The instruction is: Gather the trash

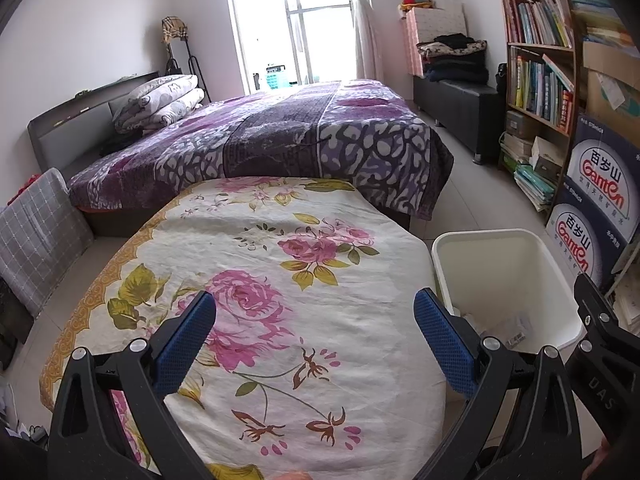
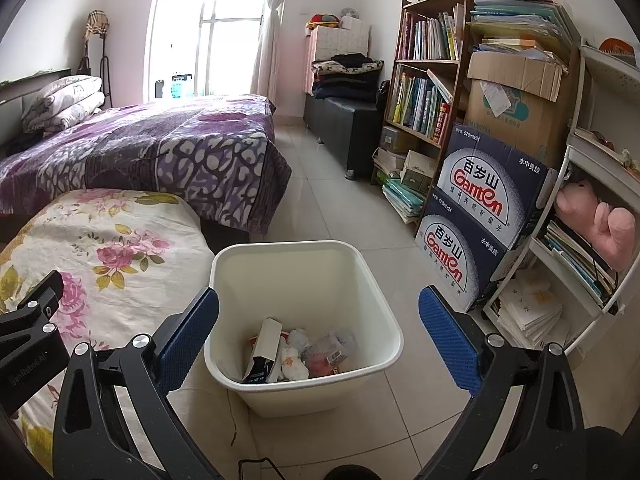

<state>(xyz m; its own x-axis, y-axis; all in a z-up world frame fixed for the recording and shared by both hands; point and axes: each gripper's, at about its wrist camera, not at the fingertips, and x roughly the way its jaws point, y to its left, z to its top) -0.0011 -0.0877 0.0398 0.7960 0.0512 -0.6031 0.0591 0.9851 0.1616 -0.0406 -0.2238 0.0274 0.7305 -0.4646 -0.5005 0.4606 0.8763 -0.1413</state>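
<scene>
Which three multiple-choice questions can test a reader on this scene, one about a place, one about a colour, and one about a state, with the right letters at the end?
1. Where does the white bin stand?
A. on the floor beside the floral-covered table
B. on the purple bed
C. on the bookshelf

2. What colour are the pads of the right gripper?
A. red
B. blue
C. green

3. What state is the left gripper in?
A. shut on paper
B. shut on nothing
C. open, holding nothing

Answers:
1 A, the bin's base rests on floor tiles next to the cloth's edge.
2 B, both pads show blue.
3 C, its fingers stand wide apart over the cloth with nothing between.
</scene>
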